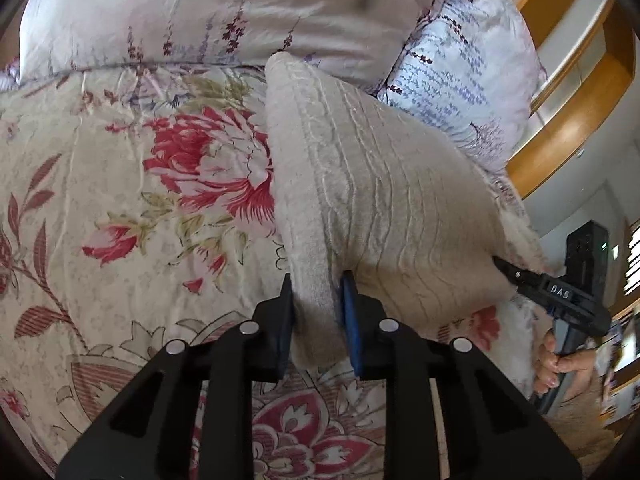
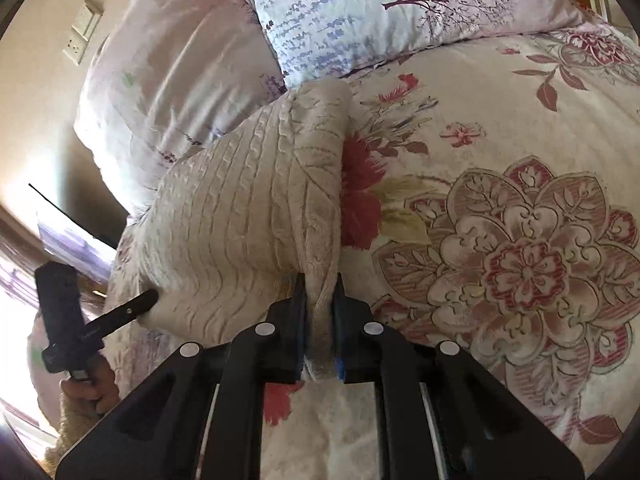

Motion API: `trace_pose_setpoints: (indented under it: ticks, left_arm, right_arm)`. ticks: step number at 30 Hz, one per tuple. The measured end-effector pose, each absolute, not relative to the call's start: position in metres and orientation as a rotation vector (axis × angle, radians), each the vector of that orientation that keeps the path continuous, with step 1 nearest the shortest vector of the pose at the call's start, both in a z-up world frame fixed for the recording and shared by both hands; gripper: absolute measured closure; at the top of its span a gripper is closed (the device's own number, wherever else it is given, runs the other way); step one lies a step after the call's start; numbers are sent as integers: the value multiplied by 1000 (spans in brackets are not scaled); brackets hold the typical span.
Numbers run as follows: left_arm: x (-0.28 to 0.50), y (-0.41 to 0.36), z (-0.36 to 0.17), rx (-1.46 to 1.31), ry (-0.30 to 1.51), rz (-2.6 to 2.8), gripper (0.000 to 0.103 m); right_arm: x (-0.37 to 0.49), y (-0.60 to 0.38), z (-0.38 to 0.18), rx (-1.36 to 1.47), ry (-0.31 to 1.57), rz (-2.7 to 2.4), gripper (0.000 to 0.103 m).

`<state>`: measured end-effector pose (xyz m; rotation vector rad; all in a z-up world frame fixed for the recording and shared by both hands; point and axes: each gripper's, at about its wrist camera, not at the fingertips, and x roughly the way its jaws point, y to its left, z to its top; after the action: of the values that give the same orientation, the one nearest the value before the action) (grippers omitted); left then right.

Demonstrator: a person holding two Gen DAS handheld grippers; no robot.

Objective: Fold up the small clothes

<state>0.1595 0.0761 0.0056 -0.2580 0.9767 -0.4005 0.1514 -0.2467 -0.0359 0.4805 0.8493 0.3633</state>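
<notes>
The knit [image 1: 384, 200], a cream cable-patterned garment, is lifted off the bed [image 1: 120, 208] and stretched between the two claws, its far end drooping toward the pillows [image 1: 224, 12]. The left claw [image 1: 318, 312] is closed on one near corner: cloth is bunched between its black finger and its blue pad, both pressing on it. In the right wrist view the right claw [image 2: 320, 312] is clamped the same way on the other near corner, a narrow fold of knit squeezed between its pads. Each claw also shows in the other's camera, its tip sunk into the cloth's edge, with a hand [image 1: 560, 364] gripping the handle below. The bed carries a cream cover with red and pink flowers; a lilac pillow and a pale blue one with lavender sprigs [image 2: 360, 12] lie just behind the knit
</notes>
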Motion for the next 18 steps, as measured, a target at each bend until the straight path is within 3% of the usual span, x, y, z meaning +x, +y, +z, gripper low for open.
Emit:
trace_pose_setpoints:
  ticks: [4, 7, 8, 12, 18]
  left_arm:
    - [152, 75, 29, -208, 887, -372, 72]
    - [145, 68, 58, -162, 744, -379, 48]
    - [146, 61, 64, -153, 725, -402, 45]
    - [168, 22, 72, -64, 728, -459, 44]
    - [204, 5, 39, -19, 843, -399, 46]
  right_arm:
    - [142, -251, -13, 434, 782, 315, 79]
    - [132, -245, 12, 377, 657, 351, 79]
    - [135, -239, 14, 361, 657, 369, 79]
    - [151, -214, 15, 275, 696, 394, 79]
    - [181, -206, 0, 239, 795, 358, 78]
